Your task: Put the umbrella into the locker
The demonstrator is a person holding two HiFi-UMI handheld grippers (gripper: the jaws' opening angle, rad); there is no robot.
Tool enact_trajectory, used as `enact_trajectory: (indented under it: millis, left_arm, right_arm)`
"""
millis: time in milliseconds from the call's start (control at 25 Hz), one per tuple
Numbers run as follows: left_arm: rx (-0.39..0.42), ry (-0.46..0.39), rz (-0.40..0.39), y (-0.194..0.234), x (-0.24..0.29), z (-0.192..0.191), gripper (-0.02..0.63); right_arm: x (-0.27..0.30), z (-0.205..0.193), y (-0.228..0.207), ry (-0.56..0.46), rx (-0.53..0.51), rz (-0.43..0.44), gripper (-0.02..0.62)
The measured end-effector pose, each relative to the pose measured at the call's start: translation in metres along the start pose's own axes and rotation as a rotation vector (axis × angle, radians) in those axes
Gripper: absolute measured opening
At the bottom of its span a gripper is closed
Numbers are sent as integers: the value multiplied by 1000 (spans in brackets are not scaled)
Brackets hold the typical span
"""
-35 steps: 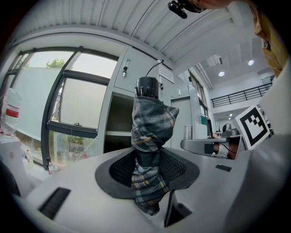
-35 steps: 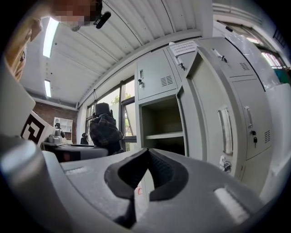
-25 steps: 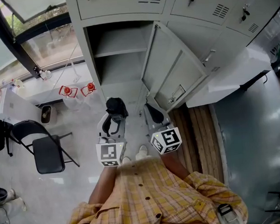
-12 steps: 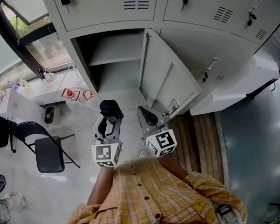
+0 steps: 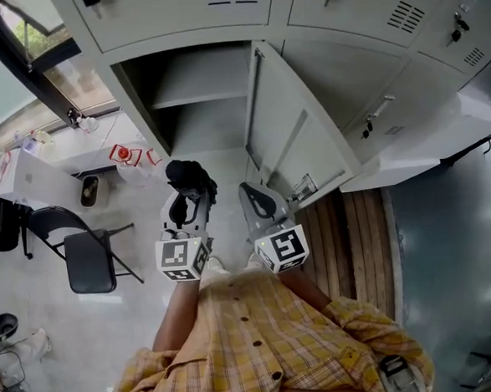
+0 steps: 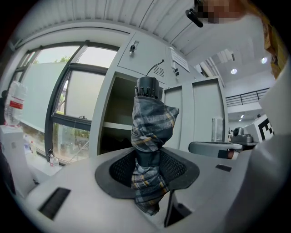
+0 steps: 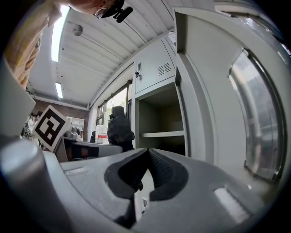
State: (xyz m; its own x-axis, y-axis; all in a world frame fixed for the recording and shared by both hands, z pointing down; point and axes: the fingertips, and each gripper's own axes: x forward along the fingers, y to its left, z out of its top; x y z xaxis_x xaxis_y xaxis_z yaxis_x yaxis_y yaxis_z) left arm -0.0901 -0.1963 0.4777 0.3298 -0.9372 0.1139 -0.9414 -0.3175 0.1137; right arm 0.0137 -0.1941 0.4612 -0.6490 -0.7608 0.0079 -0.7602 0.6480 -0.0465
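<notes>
The right tongs (image 7: 146, 154), closed and empty, face the open grey metal locker (image 7: 160, 134); a dark folded umbrella (image 7: 119, 128) shows left.

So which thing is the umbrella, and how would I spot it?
Find the wall of pale grey metal lockers, where one door hangs open. Before that opening, the left gripper clamps in its fingers a folded dark plaid fabric umbrella, held upright. Its black cap and grey-blue checks set it apart from the empty right gripper beside it.
</notes>
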Motion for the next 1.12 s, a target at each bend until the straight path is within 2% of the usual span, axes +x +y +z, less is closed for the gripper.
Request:
enact_trajectory:
  millis: [200, 520, 600, 720, 840, 960, 1120]
  left_arm:
    - [-203, 32, -44, 19, 17, -13, 158]
    - [-423, 104, -112, 42, 56, -33, 157]
    - [-517, 115, -137, 46, 65, -37, 157]
    - [-715, 136, -179, 53, 80, -47, 158]
    - [-882, 195, -219, 58, 94, -63, 158]
    - [-986, 258, -234, 59, 104, -76, 158]
    - [-1093, 253, -243, 63, 112, -79, 158]
  right_arm:
    - [8, 7, 8, -4, -19, -12, -2]
    - [17, 2, 10, 9, -37, -44, -2]
    - [17, 1, 10, 14, -39, -51, -3]
    - [18, 2, 9, 16, -50, -57, -2]
    - [20, 6, 9, 6, -64, -51, -2]
    - [24, 2, 10, 20, -49, -31, -2]
    - [25, -2, 10, 37, -38, -24, -2]
